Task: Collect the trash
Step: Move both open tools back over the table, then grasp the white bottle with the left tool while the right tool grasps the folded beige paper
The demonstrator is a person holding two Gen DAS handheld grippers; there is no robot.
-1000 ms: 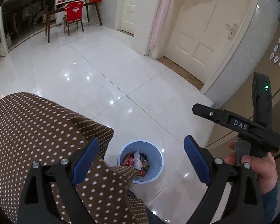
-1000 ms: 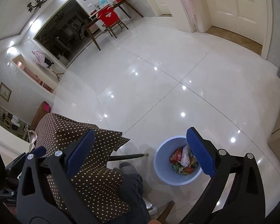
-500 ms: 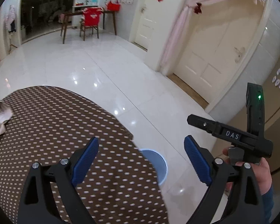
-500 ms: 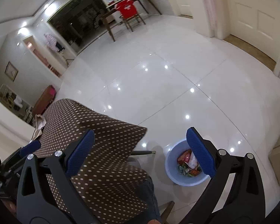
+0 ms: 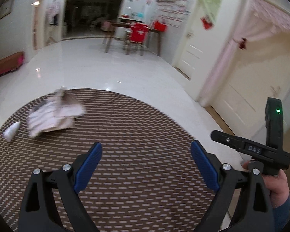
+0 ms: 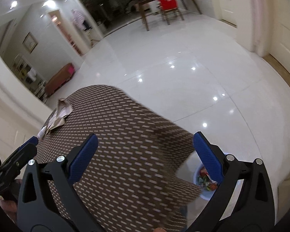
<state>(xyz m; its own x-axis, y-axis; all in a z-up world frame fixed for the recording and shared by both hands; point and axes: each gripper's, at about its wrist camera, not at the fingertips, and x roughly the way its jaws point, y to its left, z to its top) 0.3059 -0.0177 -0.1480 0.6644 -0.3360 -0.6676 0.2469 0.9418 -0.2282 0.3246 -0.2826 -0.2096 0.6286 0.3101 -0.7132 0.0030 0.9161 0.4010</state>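
Observation:
A crumpled pale paper wrapper (image 5: 54,114) lies on the far left of a brown dotted tablecloth (image 5: 129,135), with a small white scrap (image 5: 10,131) beside it. The wrapper also shows in the right wrist view (image 6: 60,114). My left gripper (image 5: 145,164) is open and empty over the cloth, well short of the wrapper. My right gripper (image 6: 145,154) is open and empty over the cloth's near right part. A blue bin (image 6: 206,181) with colourful trash stands on the floor by the table, partly hidden behind my right finger. The right gripper's body (image 5: 261,150) shows in the left view.
A glossy white tile floor (image 6: 183,73) lies beyond the table. White doors and a pink curtain (image 5: 232,58) are at the right. A wooden table with a red-covered chair (image 5: 138,36) stands far back. A low brown bench (image 5: 5,65) sits at the left wall.
Both grippers have tilted up and swung left from the bin toward the tabletop. The wrapper and scrap have come into view; the bin has left the left view. Both stay open.

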